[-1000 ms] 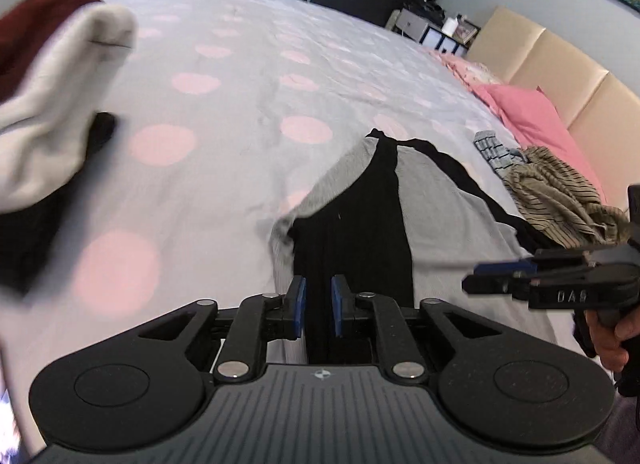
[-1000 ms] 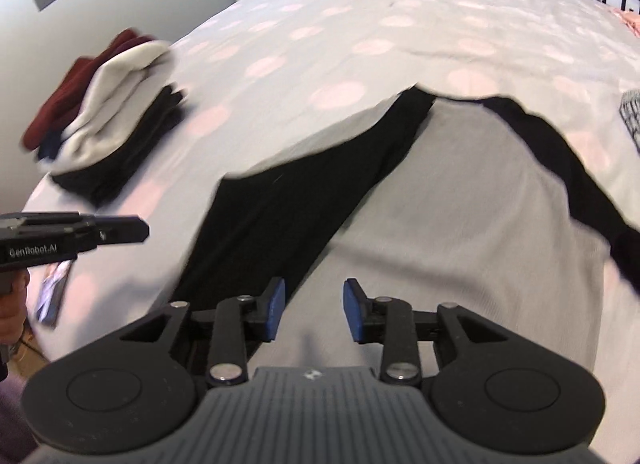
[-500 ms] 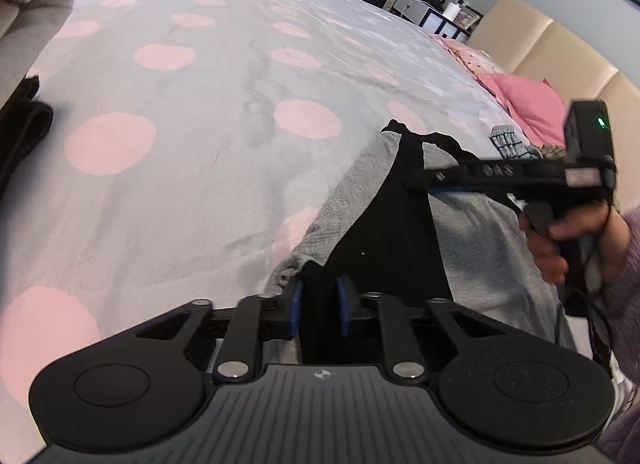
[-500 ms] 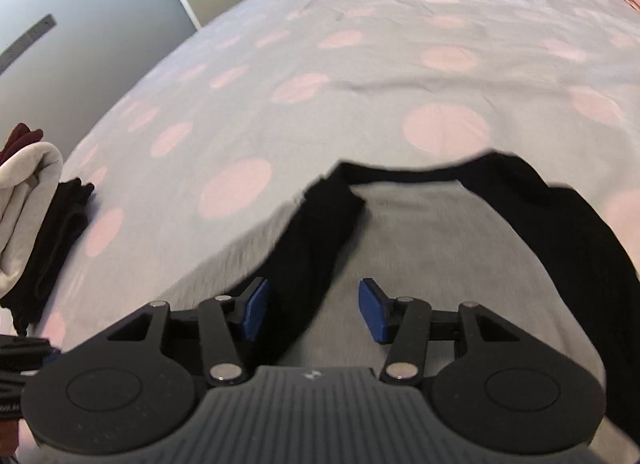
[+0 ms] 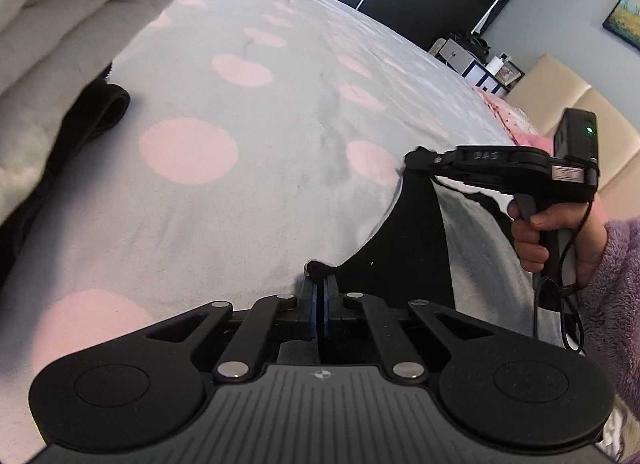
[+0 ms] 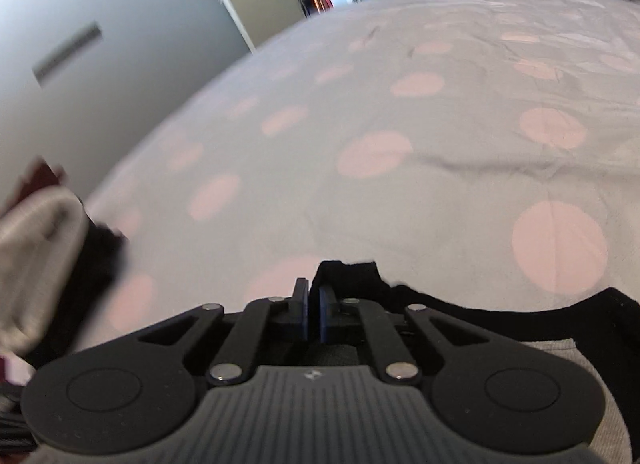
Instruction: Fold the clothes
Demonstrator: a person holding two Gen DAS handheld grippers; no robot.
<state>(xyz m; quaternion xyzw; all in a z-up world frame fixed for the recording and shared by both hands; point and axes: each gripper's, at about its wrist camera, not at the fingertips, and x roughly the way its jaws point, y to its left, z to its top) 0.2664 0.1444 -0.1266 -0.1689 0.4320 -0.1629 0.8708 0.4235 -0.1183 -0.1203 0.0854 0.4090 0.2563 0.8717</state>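
Black and grey knit: the shirt (image 5: 416, 248) lies flat on the bedspread (image 5: 248, 168), a grey body with a black sleeve and black neck trim, its fabric soft and matte.

Your left gripper (image 5: 320, 296) is pinched tight on a bunched black edge of the shirt, the blue pads nearly meeting, a small nub of cloth poking out above them.

Your right gripper (image 6: 314, 304) is likewise clamped on black fabric at the shirt's far end, where the trim (image 6: 500, 304) curves away to the right. From the left wrist it shows side-on, your hand (image 5: 556, 240) around its handle, a fuzzy purple sleeve (image 5: 616, 288) behind.

The bedspread is pale grey, printed with round pink dots, lightly creased.

Left of the shirt, near the bedspread's edge, a folded stack (image 5: 60, 64): thick cream fleece over black cloth, rounded folds.
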